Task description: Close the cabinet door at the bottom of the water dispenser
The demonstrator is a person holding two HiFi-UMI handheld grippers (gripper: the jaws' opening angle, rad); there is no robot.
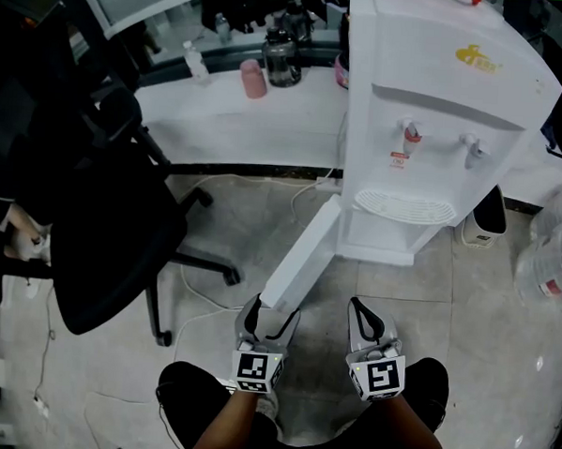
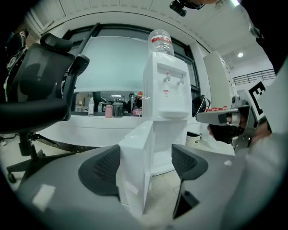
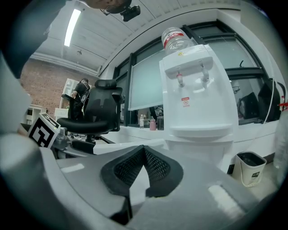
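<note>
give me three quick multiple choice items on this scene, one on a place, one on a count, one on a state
1. In the head view, where does the black office chair stand from the white plastic water dispenser?
A) to its left
B) to its right
C) on top of it

2. How many taps are on the dispenser's front?
A) one
B) two
C) four

3. The white cabinet door at the dispenser's bottom is:
A) shut flush
B) swung open
C) off its hinges, flat on the floor

Answers:
1 A, the chair fills the picture's left side, the dispenser the right.
2 B, one red-marked and one pale tap sit side by side.
3 B, the door angles out from the body, its free edge between the left gripper's parted jaws.
</note>
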